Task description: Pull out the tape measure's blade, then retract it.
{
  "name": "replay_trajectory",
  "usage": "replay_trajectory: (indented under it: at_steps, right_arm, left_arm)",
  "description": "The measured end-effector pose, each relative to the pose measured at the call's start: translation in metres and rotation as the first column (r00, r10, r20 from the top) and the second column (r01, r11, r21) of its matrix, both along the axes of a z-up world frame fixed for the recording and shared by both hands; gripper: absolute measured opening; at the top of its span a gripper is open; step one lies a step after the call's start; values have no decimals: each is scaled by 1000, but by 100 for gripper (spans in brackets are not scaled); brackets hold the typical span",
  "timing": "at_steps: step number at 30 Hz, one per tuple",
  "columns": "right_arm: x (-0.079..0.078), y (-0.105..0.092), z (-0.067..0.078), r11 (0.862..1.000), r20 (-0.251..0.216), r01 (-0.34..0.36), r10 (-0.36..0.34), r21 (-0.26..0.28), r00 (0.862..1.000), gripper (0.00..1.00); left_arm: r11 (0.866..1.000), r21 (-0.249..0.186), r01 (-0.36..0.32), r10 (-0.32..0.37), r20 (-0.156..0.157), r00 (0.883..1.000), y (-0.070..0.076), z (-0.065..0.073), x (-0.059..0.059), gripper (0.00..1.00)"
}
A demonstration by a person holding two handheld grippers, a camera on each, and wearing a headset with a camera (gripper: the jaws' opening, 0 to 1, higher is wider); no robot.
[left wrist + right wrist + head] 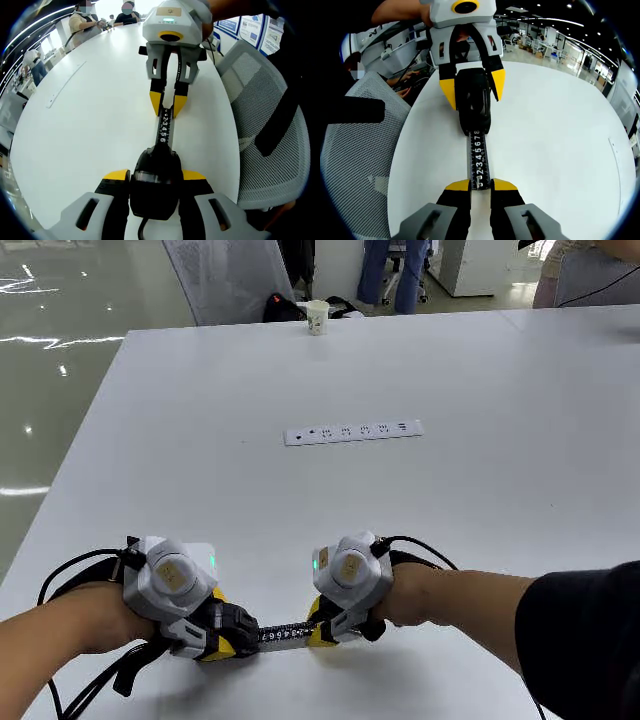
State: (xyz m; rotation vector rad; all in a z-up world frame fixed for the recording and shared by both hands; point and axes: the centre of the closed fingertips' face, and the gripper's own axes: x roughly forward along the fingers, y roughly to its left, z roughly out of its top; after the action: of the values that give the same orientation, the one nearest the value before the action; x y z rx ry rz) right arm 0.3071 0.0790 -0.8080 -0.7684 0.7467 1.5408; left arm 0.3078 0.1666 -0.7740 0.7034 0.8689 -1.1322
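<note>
Two grippers: both low at near edge of table, facing each other, close together, tape measure betw. them.
Left gripper: yellow-tipped jaws clamped on the tape measure's black case, one tip on each side; case sits on the table.
Right gripper: jaws almost together, pinching the free end of the blade betw. the yellow tips.
Blade: a short length is out, running straight from the case mouth to the right gripper's tips, low over the table; can't tell if it touches the surface.
Blade print: black w/ white digits and tick marks. Right gripper view reads 2 3 4 5 6 7 8 from tips toward case; left gripper view reads 2 3 4 5 6.
Head view digits: too small to read.
Housing print: small line of text on the right gripper's white body in left gripper view, not legible.
Power strip: white, flat at mid-table, well apart from the grippers; markings unreadable.
Paper cup: upright near far edge; print not legible.
Mesh chair: grey, just beside the table.
Posters: on the wall, text too small.
</note>
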Motion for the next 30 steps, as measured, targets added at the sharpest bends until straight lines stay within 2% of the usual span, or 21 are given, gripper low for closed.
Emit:
replay_trajectory:
  at_steps: [30]
  right_arm:
    - [3,-16,0,1000,-9,5,-5,-14,1000,11]
  left_arm:
    - [1000,1,-6,6,2,1000,-1,1,-1,32]
